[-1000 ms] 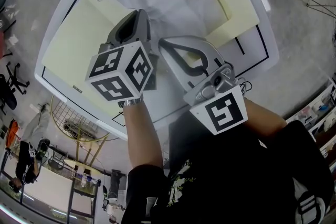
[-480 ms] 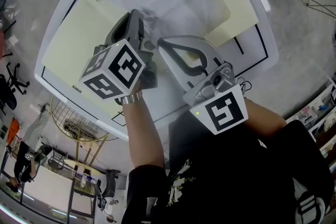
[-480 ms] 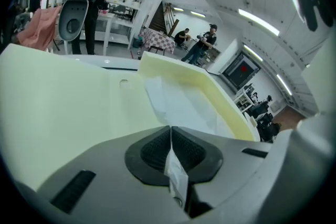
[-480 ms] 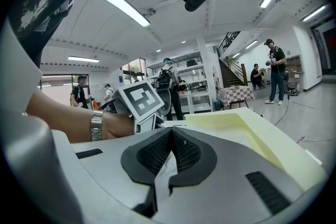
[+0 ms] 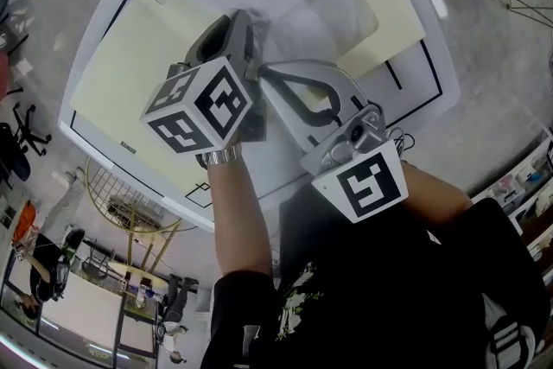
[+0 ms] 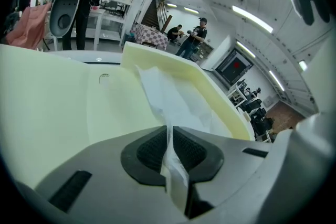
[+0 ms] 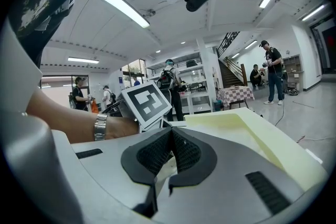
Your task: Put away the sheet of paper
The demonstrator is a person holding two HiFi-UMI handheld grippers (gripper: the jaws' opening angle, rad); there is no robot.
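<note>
- Left gripper (image 6: pixel 169 153) is pinching the sheet of paper (image 6: pixel 167 98), jaws just easing open; it may be slipping out early.
- Right gripper (image 7: pixel 171 148) is sitting closed.

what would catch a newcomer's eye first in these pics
The grey left gripper, with its black-and-white marker cube, pinches a thin crumpled white sheet of paper at centre frame; its jaws have just been opening slightly with the paper between them. The sheet lies in a pale yellow foam tray. The grey right gripper beside it is shut on nothing.
</note>
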